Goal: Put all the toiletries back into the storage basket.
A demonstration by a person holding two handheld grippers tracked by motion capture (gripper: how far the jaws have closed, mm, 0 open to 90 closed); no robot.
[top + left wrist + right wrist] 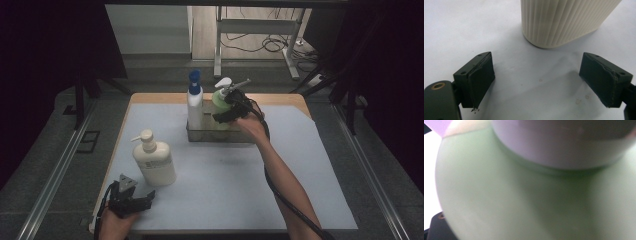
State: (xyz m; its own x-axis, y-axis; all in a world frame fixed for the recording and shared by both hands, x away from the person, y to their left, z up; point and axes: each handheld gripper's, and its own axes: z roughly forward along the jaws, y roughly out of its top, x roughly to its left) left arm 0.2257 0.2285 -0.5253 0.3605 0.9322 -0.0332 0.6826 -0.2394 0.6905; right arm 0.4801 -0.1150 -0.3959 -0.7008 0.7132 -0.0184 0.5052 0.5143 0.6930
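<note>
The right gripper (231, 106) is set against the pale green, round-shouldered plastic pump bottle (218, 101), at the bottle's near right side below its white pump head. In the right gripper view the green shoulder (524, 202) and the white collar above it are pressed up close against the camera, and the jaws themselves are hidden behind the bottle. The jaws are held wide, and the bottle appears to be clasped between them, though the contact of the pads cannot be made out.

The green bottle is stood upright in the clear, rectangular plastic tray (220, 136), at the tray's right end. A tall white bottle with a blue cap (194, 102) is stood upright in the same tray, just left of the green bottle.

The left gripper (131, 199) is held well in front of the tray and to its left, low over the white sheet (225, 170). Its jaws are spread wide with nothing between them. A cream, ribbed plastic pump bottle (564, 20) is stood just beyond the left gripper, untouched.
</note>
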